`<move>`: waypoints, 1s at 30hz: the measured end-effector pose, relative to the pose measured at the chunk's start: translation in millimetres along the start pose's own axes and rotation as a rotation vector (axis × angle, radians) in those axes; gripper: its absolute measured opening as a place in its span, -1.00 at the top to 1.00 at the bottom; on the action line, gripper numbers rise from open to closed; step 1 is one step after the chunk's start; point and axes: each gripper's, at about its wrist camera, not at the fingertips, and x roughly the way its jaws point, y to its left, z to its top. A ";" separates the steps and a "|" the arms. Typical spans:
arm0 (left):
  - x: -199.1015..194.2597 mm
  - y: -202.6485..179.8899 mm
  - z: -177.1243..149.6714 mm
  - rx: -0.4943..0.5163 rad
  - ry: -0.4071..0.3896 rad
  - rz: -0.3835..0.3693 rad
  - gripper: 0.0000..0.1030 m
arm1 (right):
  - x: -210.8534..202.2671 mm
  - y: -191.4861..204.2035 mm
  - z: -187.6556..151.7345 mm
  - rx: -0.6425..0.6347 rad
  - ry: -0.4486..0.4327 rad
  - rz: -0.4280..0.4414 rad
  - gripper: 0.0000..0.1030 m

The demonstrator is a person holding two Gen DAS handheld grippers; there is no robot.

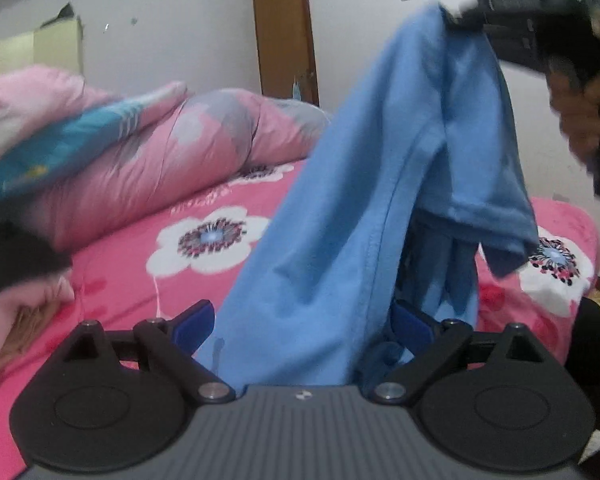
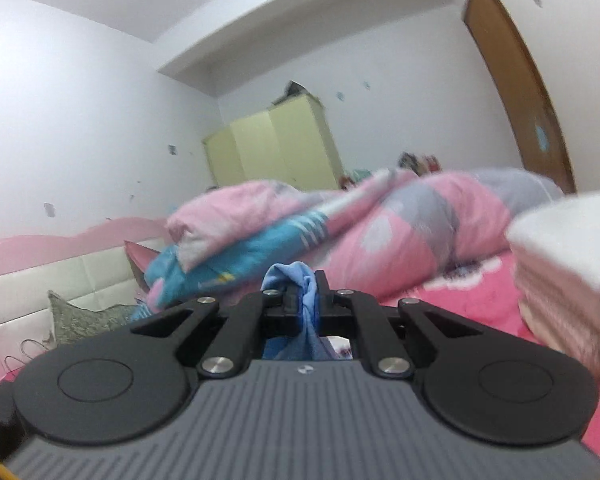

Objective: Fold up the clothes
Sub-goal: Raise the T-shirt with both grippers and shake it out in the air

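A light blue T-shirt (image 1: 360, 208) hangs over the pink flowered bed (image 1: 140, 280). In the left wrist view my right gripper (image 1: 458, 14) holds the shirt up by a bunched top edge at the upper right, with a person's hand (image 1: 580, 120) on its handle. The right wrist view shows that gripper (image 2: 309, 294) shut on a twist of the blue cloth (image 2: 290, 274). The shirt drapes down between the blue-padded fingers (image 1: 196, 320) of my left gripper (image 1: 304, 320), which stands wide open and does not pinch the cloth. One sleeve (image 1: 496, 200) dangles to the right.
A rolled pink, grey and teal quilt (image 1: 160, 140) lies along the far side of the bed. A stack of folded clothes (image 2: 564, 280) sits at the right in the right wrist view. More folded cloth (image 1: 12, 320) lies at the left. Behind stand a brown door (image 1: 284, 32) and a pale green wardrobe (image 2: 276, 152).
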 end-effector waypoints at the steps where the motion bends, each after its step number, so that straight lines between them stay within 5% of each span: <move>1: 2.7 -4.0 1.9 0.005 -0.003 0.014 -0.86 | -1.0 5.5 7.0 -0.016 -0.011 0.015 0.94; 8: -11.6 11.4 17.1 -0.168 -0.149 0.086 -0.79 | -22.5 53.0 46.9 -0.160 -0.081 0.084 0.94; 12: -25.1 48.1 9.1 -0.317 -0.150 0.057 -0.68 | -42.3 69.1 67.7 -0.215 -0.139 0.072 0.94; 16: -15.2 55.6 -7.0 -0.315 -0.078 0.034 -0.54 | -52.9 79.7 78.3 -0.243 -0.155 0.065 0.94; 23: -1.7 32.7 -28.1 -0.181 0.034 0.051 0.19 | -69.3 90.9 85.9 -0.292 -0.159 0.020 0.94; 30: -29.7 49.0 -21.4 -0.238 -0.008 0.168 0.78 | -79.4 70.9 87.8 -0.274 -0.146 -0.064 0.95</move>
